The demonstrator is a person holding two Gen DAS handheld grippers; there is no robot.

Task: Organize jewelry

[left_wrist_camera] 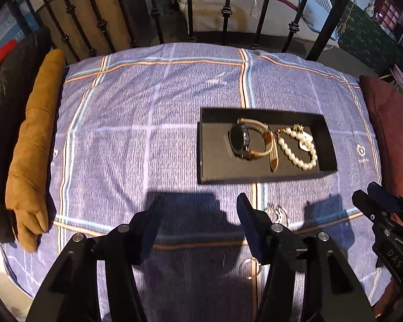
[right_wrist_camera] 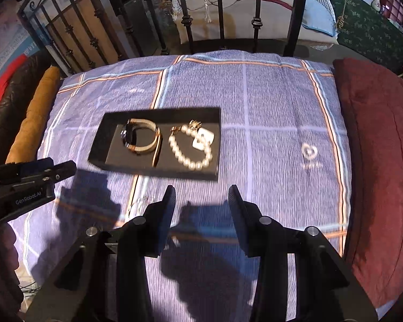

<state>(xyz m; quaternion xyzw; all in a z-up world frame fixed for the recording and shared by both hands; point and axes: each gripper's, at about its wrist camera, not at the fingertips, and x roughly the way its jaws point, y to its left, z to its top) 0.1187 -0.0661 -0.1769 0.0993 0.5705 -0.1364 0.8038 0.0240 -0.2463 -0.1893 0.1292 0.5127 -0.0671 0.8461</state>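
A black tray (left_wrist_camera: 215, 145) (right_wrist_camera: 112, 145) lies on a blue plaid cloth (left_wrist_camera: 137, 134). Inside it are a dark-faced watch (left_wrist_camera: 240, 141) (right_wrist_camera: 130, 136), a gold bangle (left_wrist_camera: 273, 158) (right_wrist_camera: 156, 150) and a pearl bracelet (left_wrist_camera: 298, 150) (right_wrist_camera: 188, 158) with a white tag. Two small clear rings (left_wrist_camera: 278, 213) (left_wrist_camera: 249, 268) rest on the cloth beside my left gripper's right finger. My left gripper (left_wrist_camera: 200, 209) (right_wrist_camera: 63, 165) is open over the cloth, short of the tray, with nothing between its fingers. My right gripper (right_wrist_camera: 201, 198) (left_wrist_camera: 365, 191) is open too, empty, just in front of the tray.
A tan cushion (left_wrist_camera: 32, 147) lines the left edge, with black leather (left_wrist_camera: 2, 94) behind it. A dark red cushion (right_wrist_camera: 376, 147) lines the right edge. A black iron railing (left_wrist_camera: 225, 13) stands behind the cloth. A hand shows at the lower left of the right wrist view.
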